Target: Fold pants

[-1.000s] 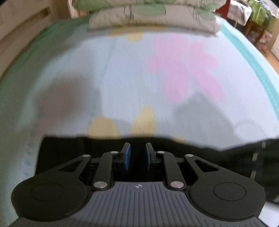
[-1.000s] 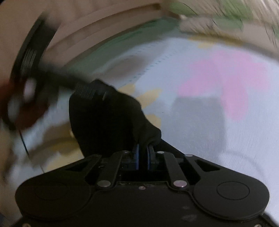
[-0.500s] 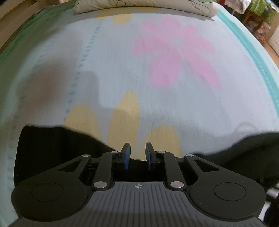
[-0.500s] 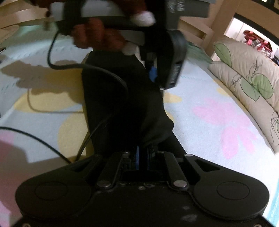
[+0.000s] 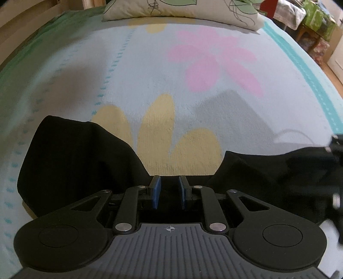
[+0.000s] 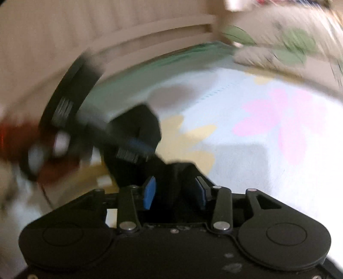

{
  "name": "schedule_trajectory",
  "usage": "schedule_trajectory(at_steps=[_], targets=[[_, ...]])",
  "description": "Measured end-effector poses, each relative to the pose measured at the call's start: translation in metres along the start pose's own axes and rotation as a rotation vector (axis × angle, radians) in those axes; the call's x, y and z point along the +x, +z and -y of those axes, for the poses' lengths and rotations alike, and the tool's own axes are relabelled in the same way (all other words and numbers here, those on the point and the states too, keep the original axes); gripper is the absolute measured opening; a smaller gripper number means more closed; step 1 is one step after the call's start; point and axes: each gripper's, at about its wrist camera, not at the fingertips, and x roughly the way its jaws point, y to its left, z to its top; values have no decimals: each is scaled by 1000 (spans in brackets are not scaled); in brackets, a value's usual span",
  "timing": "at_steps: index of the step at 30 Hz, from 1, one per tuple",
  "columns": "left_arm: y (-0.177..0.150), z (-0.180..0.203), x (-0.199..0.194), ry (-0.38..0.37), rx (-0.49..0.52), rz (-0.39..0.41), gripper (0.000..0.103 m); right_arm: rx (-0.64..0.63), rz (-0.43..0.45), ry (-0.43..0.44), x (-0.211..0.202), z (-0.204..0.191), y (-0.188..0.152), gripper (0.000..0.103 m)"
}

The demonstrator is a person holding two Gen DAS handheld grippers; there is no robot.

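The black pants (image 5: 75, 163) lie bunched on the flowered bed sheet (image 5: 150, 75), rising on both sides of my left gripper (image 5: 169, 193). Black cloth fills the narrow gap between its blue pads, so it is shut on the pants' edge. In the blurred right wrist view, my right gripper (image 6: 174, 192) has its jaws opening. A ridge of the pants (image 6: 137, 133) runs between the blue pads, and neither pad presses on it. The left gripper's body (image 6: 68, 103) shows there as a dark blur at the left.
A leaf-print pillow (image 5: 182, 10) lies at the far end of the bed. A wooden bed rail (image 6: 150, 28) runs along the left side. Cluttered furniture (image 5: 317, 25) stands beyond the bed's right edge. A hand in red (image 6: 12, 137) is at the left.
My right gripper's pads have come apart from the pants fold that they pinched. My left gripper has sunk toward the bed with the pants, whose edge now sags at the middle.
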Motion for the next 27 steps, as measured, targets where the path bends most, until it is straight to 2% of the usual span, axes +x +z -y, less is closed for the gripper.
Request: schedule_trajectory(at_steps=[4,9,11,13,14,17,19,21,24,25,27], targets=[[-2,0,-2,-2,-2,7,18,188,-82,42,27,26,20,45],[-7,4,-3,7,29,20,18,323,-209,144,63,41,21,45],[-8,4,-4,5,34,25,18,366,-212,191,66,40,19,37],[-9,1,-8,-8,20,30,18,379,-184,199,64,40,17,17],[-9,-2,-13,-18,1,48,18,369,-163,201,62,39,19,15],[-7,-8,-31,-6,8,132,19,253,-63,116,54,32,35,13],[-6,-10,-34,71,37,160,20,168,-16,35,55,26,44,12],[-7,-19,-25,95,19,115,20,136,-1,-38,61,30,53,12],[-17,-40,3,70,-89,-55,19,119,0,-115,76,41,55,12],[-23,-44,8,56,-106,-72,19,115,-5,-129,81,45,55,11],[-30,-41,3,58,-65,-37,19,106,-20,-151,94,48,53,11]])
